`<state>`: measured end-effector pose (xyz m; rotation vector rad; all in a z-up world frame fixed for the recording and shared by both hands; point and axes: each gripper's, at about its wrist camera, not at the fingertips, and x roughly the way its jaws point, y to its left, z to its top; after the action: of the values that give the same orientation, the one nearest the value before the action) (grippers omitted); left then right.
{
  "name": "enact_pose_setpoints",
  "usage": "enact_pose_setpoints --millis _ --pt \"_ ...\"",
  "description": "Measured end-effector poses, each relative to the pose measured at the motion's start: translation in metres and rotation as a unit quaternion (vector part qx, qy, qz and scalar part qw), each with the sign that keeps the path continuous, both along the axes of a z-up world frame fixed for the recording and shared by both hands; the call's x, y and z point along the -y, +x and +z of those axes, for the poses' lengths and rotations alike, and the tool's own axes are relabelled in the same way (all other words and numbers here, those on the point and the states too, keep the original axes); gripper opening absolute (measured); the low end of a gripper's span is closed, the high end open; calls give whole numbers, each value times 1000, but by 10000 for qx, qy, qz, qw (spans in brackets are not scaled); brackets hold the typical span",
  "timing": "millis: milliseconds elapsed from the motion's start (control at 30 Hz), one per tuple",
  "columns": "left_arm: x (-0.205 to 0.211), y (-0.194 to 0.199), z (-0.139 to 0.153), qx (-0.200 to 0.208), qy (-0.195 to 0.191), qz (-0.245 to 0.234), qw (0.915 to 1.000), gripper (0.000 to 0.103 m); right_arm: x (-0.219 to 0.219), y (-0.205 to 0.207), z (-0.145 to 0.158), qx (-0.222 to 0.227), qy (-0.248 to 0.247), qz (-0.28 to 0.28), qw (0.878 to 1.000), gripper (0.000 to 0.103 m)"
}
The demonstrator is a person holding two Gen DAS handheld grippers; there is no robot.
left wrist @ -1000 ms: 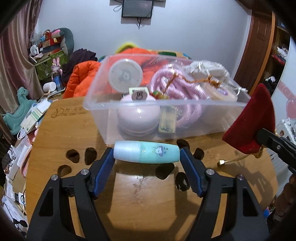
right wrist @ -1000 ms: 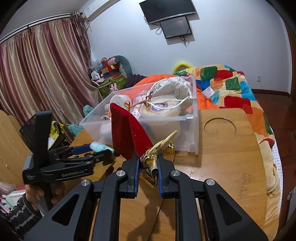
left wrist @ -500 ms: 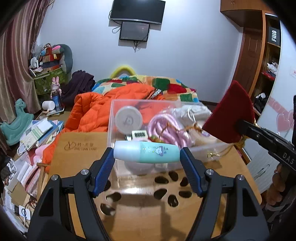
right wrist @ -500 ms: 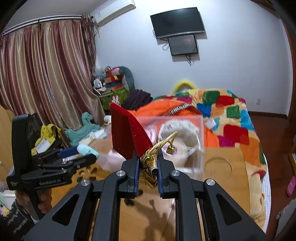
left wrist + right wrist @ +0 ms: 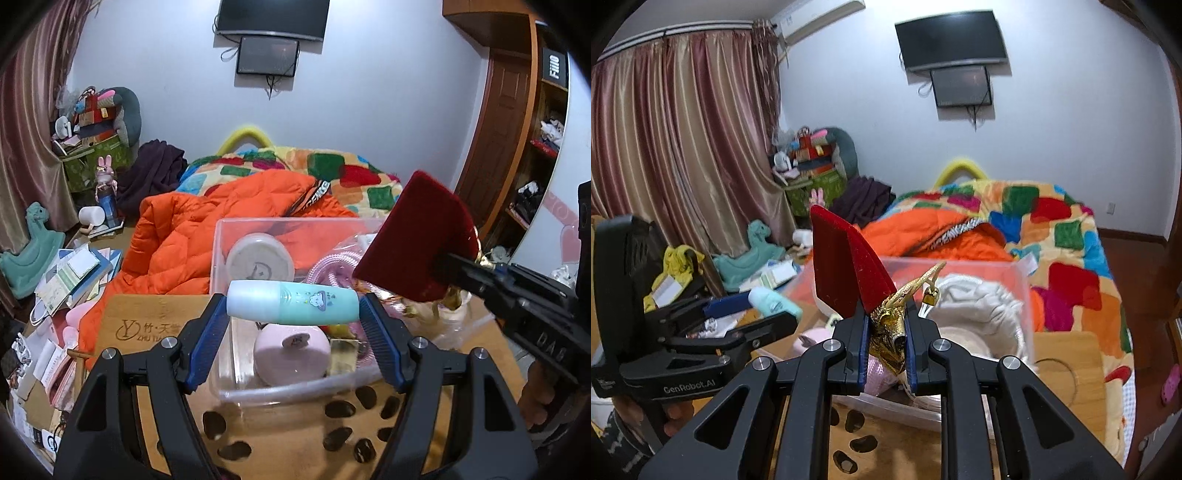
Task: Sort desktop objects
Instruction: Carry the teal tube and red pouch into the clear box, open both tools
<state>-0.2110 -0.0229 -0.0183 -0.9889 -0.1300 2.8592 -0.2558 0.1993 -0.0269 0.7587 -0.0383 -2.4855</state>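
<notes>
Your left gripper [image 5: 293, 314] clamps a pale teal plastic bottle with a white cap [image 5: 291, 308] lengthwise, one blue finger pad at each end; the bottle lies horizontal, in the air above the near part of the clear plastic storage bin [image 5: 236, 354]. Your right gripper [image 5: 886, 332] is closed narrowly on the gold-wrapped neck of a dark red velvet pouch with gold cord [image 5: 846, 273]; the pouch stands up from the jaws, also over the bin. In the bin: a round pink case [image 5: 291, 356], a coiled pink hose [image 5: 332, 266], a round white lid [image 5: 258, 260]. The bin sits on a wooden tabletop with dark oval cut-outs [image 5: 280, 435].
</notes>
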Motion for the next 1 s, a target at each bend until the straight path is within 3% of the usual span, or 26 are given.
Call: enact_pose_setpoints --millis 200,467,533,600,1000 --pt "0 -22 -17 195 20 -13 9998 72 3 -20 -20 190 59 -49 9998 14" --pt "-9 -28 -22 191 -177 -76 9996 72 12 -16 -21 -102 431 -154 9989 18" --pt "-10 -27 -22 198 -187 -60 9996 72 15 -14 -20 -180 588 -212 9979 25" --pt "-10 -25 -21 230 -152 -63 9996 71 17 -10 -17 -305 717 -298 9965 40" --pt "-8 3 -1 21 -164 -35 9999 73 7 24 6 -636 716 -582 9937 60"
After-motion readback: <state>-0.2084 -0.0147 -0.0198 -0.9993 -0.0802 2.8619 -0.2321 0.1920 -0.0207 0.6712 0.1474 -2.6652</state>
